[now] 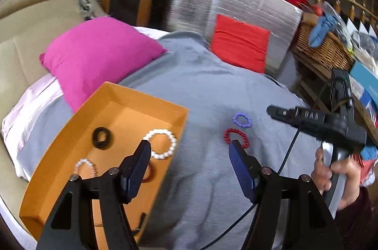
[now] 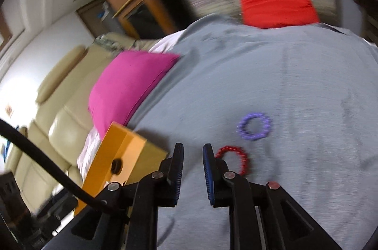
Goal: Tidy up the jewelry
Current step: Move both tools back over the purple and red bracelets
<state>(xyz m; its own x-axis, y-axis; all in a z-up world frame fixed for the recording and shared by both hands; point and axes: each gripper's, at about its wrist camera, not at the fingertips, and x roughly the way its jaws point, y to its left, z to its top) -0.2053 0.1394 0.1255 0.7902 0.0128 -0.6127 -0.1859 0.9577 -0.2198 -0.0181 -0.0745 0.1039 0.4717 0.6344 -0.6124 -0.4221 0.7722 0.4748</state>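
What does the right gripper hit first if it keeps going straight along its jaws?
Probably bare grey blanket. The right gripper, jaws slightly apart and empty, points just left of the red bracelet; the purple bracelet lies further right. Depth is blurred, so the right jaw might clip the red one.

Your left tool point(image 1: 190, 147) covers part of the dark red ring point(image 1: 148, 171) in the orange tray point(image 1: 70, 122), and its right finger point(image 1: 238, 155) hides the near edge of the red bracelet point(image 1: 235, 136). A small dark thing point(image 1: 141, 221) at the tray's near end is too unclear to name. The right wrist view is blurred; there your right tool point(image 2: 193, 150) hides part of the red bracelet point(image 2: 236, 159).
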